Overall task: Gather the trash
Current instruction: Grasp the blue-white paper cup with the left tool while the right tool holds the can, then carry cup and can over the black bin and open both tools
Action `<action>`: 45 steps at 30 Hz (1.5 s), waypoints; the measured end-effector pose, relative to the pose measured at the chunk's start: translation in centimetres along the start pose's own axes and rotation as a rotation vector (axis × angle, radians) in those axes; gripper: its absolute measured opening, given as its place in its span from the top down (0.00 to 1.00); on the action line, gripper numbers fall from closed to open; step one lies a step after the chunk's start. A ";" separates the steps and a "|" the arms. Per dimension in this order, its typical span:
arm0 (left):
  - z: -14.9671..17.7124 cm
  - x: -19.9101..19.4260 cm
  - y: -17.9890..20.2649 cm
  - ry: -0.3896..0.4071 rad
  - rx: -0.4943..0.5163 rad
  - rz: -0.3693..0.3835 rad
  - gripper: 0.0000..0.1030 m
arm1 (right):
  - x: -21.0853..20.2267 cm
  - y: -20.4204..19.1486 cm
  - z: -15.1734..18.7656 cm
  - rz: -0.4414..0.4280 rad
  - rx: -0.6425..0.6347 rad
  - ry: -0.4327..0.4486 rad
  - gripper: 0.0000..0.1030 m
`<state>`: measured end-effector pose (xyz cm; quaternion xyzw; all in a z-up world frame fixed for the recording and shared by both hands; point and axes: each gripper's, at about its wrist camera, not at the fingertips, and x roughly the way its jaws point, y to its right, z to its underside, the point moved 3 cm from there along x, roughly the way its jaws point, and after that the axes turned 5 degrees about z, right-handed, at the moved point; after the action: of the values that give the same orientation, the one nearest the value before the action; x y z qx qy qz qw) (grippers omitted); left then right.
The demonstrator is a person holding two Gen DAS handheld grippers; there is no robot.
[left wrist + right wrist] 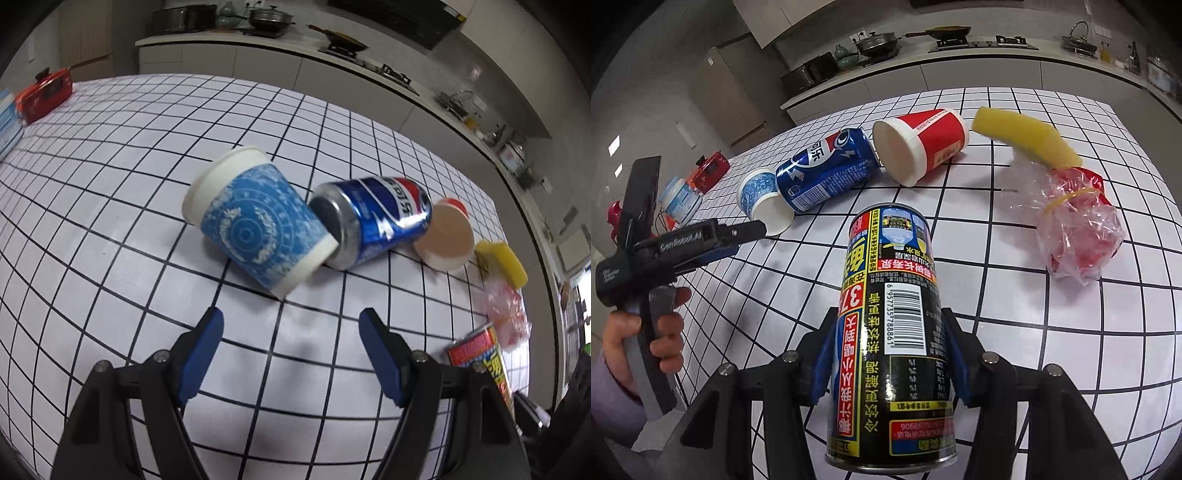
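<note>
Right gripper (890, 354) pinches the black can (892, 332); left gripper (291, 332) spread, bare tablecloth (110, 184) at nine o'clock.

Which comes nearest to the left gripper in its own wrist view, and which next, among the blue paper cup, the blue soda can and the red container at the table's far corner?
From the left gripper:
1. Blue paper cup, lying on its side just ahead of the fingertips.
2. Blue soda can, lying against the cup's right side, slightly farther.
3. Red container, far off at the upper left corner.
</note>
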<state>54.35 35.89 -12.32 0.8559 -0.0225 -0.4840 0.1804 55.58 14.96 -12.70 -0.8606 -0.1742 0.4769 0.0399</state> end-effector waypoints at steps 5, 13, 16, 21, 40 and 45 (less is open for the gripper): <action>-0.3 0.6 0.4 0.034 0.010 -0.051 0.26 | 0.5 -0.6 -0.1 -0.015 -0.009 -0.007 0.47; -0.8 0.2 -3.5 0.084 -0.041 -0.132 0.26 | 1.3 -1.3 -0.8 -0.033 -0.010 -0.011 0.47; -0.7 -0.4 -4.9 0.098 -0.053 -0.157 0.26 | 1.6 -1.5 -1.0 -0.033 -0.017 -0.013 0.47; -0.3 -1.6 -7.3 0.103 -0.096 -0.157 0.26 | 2.0 -1.8 -1.2 -0.036 -0.027 -0.020 0.47; -3.6 1.8 -7.3 0.045 -0.160 -0.049 0.39 | 2.2 -1.6 -1.2 -0.030 0.002 -0.012 0.47; -2.9 0.5 -7.1 0.088 -0.131 -0.021 0.42 | 2.1 -1.4 -1.2 -0.027 0.011 -0.008 0.47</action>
<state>56.12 43.25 -13.69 0.8628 0.0260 -0.4484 0.2320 57.25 17.15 -13.44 -0.8560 -0.1833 0.4807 0.0501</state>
